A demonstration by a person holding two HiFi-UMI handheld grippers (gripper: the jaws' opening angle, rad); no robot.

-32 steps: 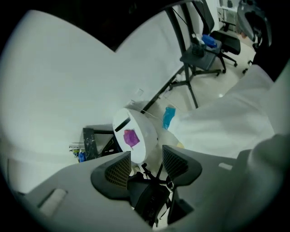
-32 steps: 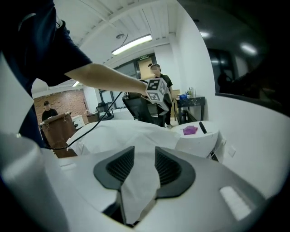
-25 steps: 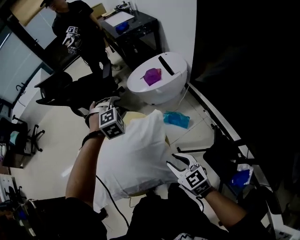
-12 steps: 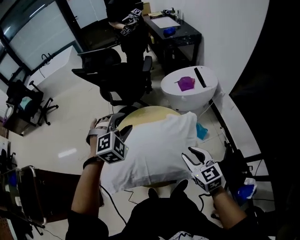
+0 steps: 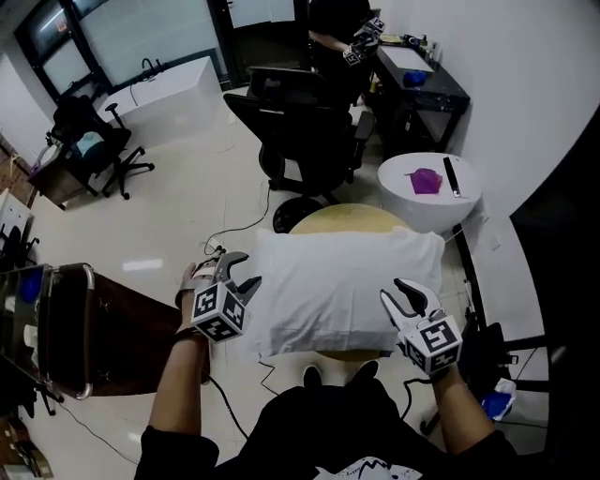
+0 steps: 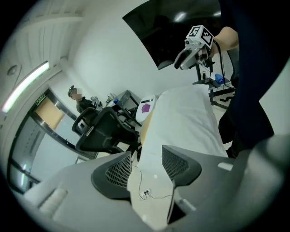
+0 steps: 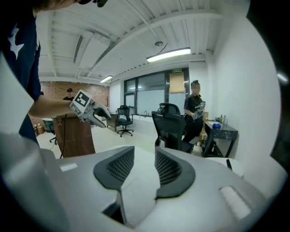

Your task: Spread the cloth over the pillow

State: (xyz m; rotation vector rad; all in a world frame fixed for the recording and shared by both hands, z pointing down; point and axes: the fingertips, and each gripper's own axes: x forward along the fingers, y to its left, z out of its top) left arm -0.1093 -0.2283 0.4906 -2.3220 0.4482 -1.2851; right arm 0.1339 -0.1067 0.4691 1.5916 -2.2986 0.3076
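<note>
1. Premises: an office room with a glossy pale floor (image 5: pixel 187 216), glass partitions at the back and ceiling strip lights.
2. Seating: two black office chairs. One large office chair (image 5: pixel 314 127) stands just behind the work surface; a smaller chair (image 5: pixel 98 141) stands well apart at the far left.
3. Furniture: one black desk (image 5: pixel 422 80) at the wall with one person (image 5: pixel 337 19) beside it, one wooden cabinet (image 5: pixel 122 319) at the left, and one white side table (image 5: pixel 427 202) bearing one purple object (image 5: pixel 426 180) and one black bar (image 5: pixel 452 176).
4. Work surface: one round yellowish table (image 5: pixel 342 217), mostly covered.
5. Task item: one white pillow (image 5: pixel 342 286) lies flat across the round table, long side left to right, its ends overhanging the rim. Its surface is smooth white cloth — a separate cloth cannot be told apart from the pillow.
6. Left gripper (image 5: pixel 242 275): at the pillow's left end. Its own view shows the jaws set wide with the white corner clamped between them.
7. Right gripper (image 5: pixel 398 292): at the pillow's near right corner, jaws likewise wide and closed on white fabric, which fills the gap between the pads.
8. Marker cubes: two — one per gripper.
</note>
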